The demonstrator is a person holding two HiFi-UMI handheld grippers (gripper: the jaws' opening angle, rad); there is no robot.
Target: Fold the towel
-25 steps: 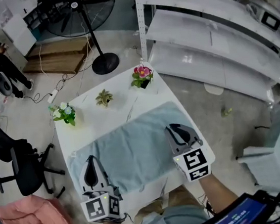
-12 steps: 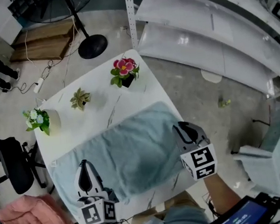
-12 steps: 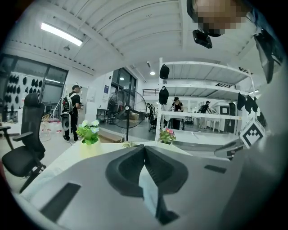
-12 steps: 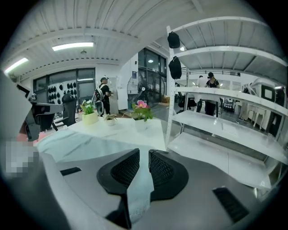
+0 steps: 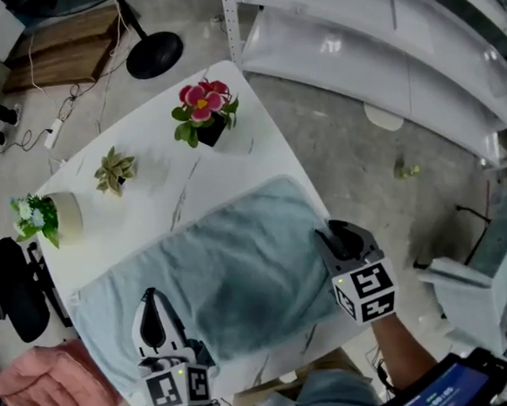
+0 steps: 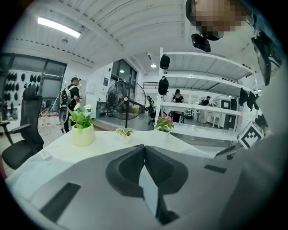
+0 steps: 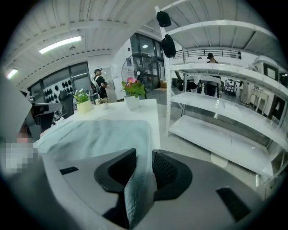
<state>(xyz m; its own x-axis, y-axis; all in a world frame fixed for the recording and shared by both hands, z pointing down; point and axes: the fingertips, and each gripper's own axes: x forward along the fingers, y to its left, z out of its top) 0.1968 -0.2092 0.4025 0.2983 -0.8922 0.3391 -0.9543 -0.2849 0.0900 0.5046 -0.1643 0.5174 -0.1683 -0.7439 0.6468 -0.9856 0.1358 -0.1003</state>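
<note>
A pale blue-grey towel (image 5: 233,263) lies spread flat on the white table (image 5: 258,157), its near edge along the table's front. My left gripper (image 5: 153,300) sits at the towel's near left corner. Its jaws (image 6: 144,147) meet at the tips, with a pale strip of towel (image 6: 150,191) pinched behind them. My right gripper (image 5: 333,232) is at the near right corner. Its jaws (image 7: 144,155) have just been opening and stand apart, with a fold of towel (image 7: 137,188) still loose between them. The rest of the cloth (image 7: 99,134) stretches ahead.
Three potted plants stand along the table's far side: pink flowers (image 5: 203,113), a small succulent (image 5: 115,170) and white flowers (image 5: 43,215). White shelving (image 5: 380,40) runs close on the right. A black chair (image 5: 1,287) and a pink cushion (image 5: 39,391) are at the left.
Both grippers have come down onto the towel's near corners. The right gripper's jaws stand wider apart than before. The towel lies flatter along its front edge.
</note>
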